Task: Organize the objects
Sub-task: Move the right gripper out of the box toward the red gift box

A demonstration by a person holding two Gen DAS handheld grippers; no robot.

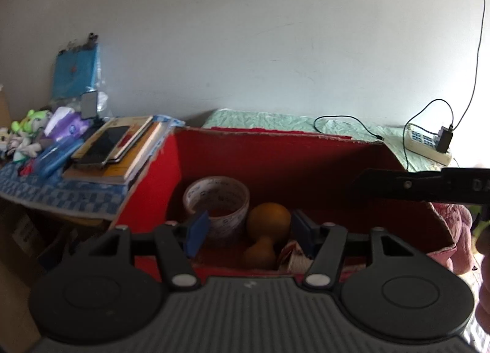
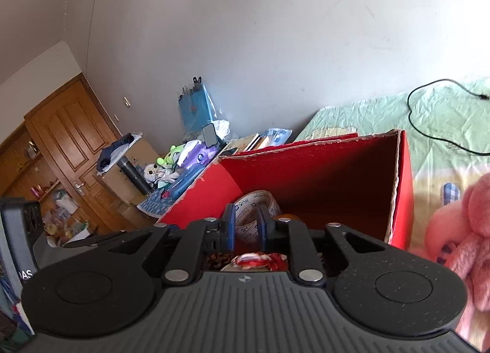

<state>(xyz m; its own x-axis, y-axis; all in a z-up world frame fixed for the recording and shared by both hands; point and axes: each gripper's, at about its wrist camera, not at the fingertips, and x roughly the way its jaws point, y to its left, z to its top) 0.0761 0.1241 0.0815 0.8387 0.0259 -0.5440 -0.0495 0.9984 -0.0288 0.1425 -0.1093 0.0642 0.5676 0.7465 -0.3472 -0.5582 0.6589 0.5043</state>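
Observation:
A red cardboard box (image 1: 306, 157) stands open on the bed. Inside lie a roll of printed tape (image 1: 216, 203), an orange gourd-shaped object (image 1: 268, 230) and a red-and-white wrapper (image 1: 292, 258). My left gripper (image 1: 249, 230) hovers over the box's near edge, open and empty, its blue pads either side of the tape and gourd. My right gripper (image 2: 246, 225) is also over the box (image 2: 337, 175), with a narrow gap between its blue pads and nothing held; the tape roll (image 2: 258, 206) shows beyond it and the wrapper (image 2: 252, 261) below.
A pink plush toy (image 2: 465, 239) lies right of the box on the green bedsheet (image 2: 444, 117). A side table (image 1: 64, 196) at left holds books, phones (image 1: 104, 144), a blue case and plush toys. A power strip (image 1: 428, 143) with cables lies on the bed.

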